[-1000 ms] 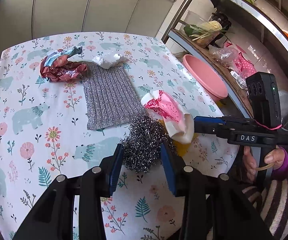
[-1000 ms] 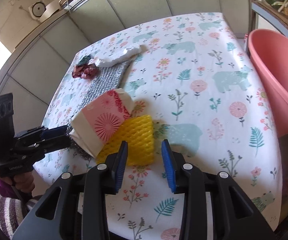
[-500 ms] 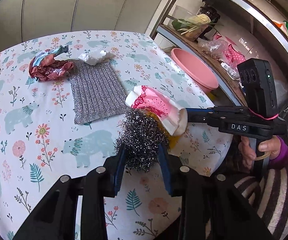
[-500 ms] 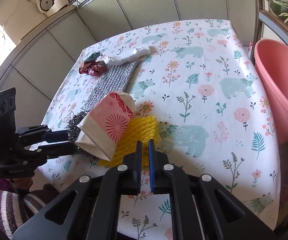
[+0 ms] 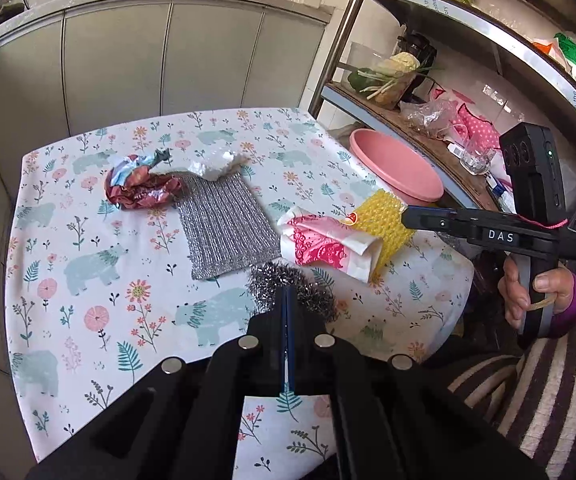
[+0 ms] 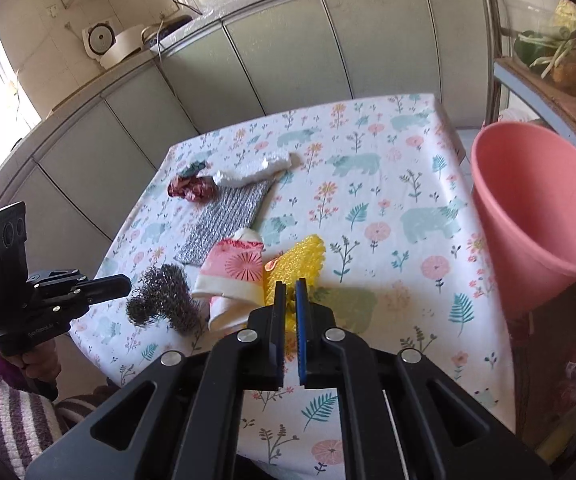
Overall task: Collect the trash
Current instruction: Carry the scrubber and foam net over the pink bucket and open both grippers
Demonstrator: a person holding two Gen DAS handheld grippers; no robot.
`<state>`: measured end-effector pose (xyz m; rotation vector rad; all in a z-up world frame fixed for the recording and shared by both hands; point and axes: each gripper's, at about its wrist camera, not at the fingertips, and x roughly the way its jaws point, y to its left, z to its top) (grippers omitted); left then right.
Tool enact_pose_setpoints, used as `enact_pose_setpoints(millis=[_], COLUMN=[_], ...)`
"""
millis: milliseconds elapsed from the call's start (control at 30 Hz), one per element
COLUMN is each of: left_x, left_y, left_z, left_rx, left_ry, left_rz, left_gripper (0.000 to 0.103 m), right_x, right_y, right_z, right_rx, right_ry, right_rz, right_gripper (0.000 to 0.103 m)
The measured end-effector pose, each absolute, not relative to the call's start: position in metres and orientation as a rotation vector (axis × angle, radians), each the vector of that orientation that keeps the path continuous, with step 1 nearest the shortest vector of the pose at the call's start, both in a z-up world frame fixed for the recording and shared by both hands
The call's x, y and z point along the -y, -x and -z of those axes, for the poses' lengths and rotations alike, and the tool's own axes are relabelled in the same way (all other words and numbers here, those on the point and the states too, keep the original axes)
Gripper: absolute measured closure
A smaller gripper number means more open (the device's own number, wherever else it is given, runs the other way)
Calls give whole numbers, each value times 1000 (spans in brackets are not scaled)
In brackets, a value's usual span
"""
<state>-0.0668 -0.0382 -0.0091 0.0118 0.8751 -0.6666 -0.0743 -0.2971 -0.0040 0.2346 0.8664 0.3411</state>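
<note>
The left hand-held gripper has just closed its jaws tight on a springy, tangled steel wool scourer, and the right hand-held gripper has just closed its jaws on a bumpy yellow foam net sleeve. Both pieces are near the front edge of the tabletop, with a crumpled pink paper cup between them. Farther back lie a flat silver mesh cloth, crinkled red foil wrapper and white plastic scrap; a smooth pink plastic bin stands just beyond the tabletop's right edge.
</note>
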Motion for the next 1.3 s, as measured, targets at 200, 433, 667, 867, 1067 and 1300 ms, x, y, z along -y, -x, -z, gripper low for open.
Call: enact_pose_setpoints(millis=[200,433,667,867,1067,1300], left_x=[34,41,71,118,178,257], left_y=[67,63,46,29,7,-19], left_z=[-20,-51,-68,-76,-80,-72], left_rx=[-788,-707,-668,-653,-649,-670], left_ry=[-2,-20,-35,-77,-124,-148], left_rz=[648,650,679,752,835,915], left_gripper=[103,103,103,103,103,103], right_x=[306,324,349,376,412,455], right_y=[79,83,86,87,83,74], right_z=[-16,-28,-32,-34,-34,-25], right_rx=[-800,-743,-710,-685,-661,-648], right_ry=[-238,-257,-283,-296,-321,-359], right_rz=[-326,-289,-235,-175,-89,42], right_gripper=[98,98,98,98,98,98])
